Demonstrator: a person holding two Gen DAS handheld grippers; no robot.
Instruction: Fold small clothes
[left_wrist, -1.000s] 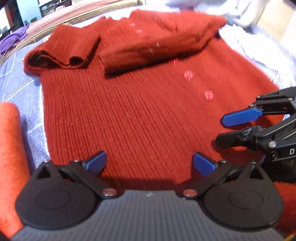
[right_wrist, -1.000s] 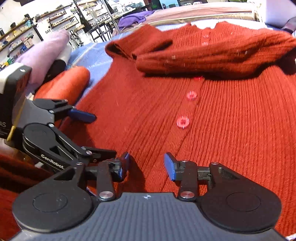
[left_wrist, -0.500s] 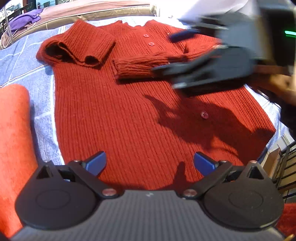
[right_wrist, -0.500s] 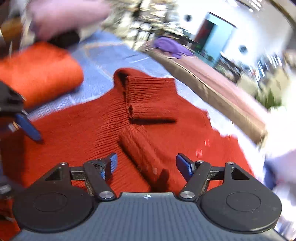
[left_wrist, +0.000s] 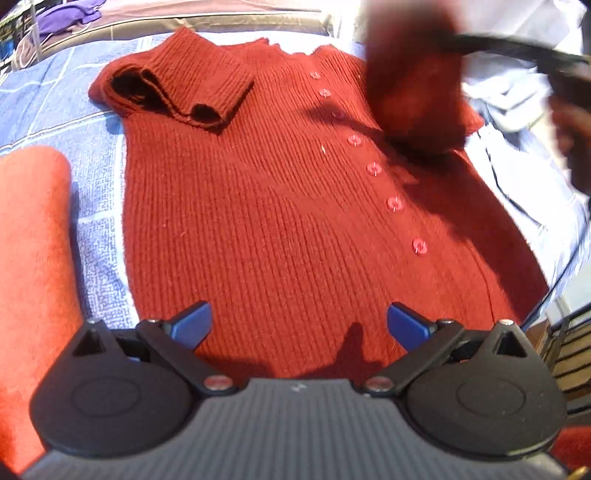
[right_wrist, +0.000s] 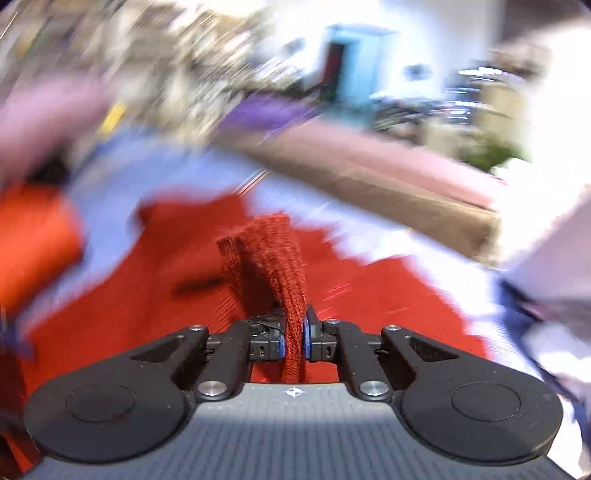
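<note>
A dark red knit cardigan (left_wrist: 277, 206) lies flat, buttons (left_wrist: 394, 204) up, on a blue checked cloth (left_wrist: 55, 99). Its left sleeve (left_wrist: 184, 88) is folded over the shoulder. My left gripper (left_wrist: 299, 325) hovers open above the hem with only flat knit below it. My right gripper (right_wrist: 293, 339) is closing its jaws, and the pads pinch the cuff end of the other sleeve (right_wrist: 273, 258), which stands up from them. In the left wrist view that sleeve (left_wrist: 413, 81) hangs lifted and blurred at the upper right. The right wrist view is smeared by motion.
A folded orange garment (left_wrist: 33, 258) lies left of the cardigan. Pale blue and white clothes (left_wrist: 517, 166) are heaped at its right. A purple garment (left_wrist: 66, 14) lies at the far back. The surface's edge and a black rack (left_wrist: 569, 350) are at the lower right.
My right gripper left the hem, swung to the sleeve lying across the chest, shut on it and lifted it to the right, uncovering the buttons. The left gripper stayed open over the hem.
</note>
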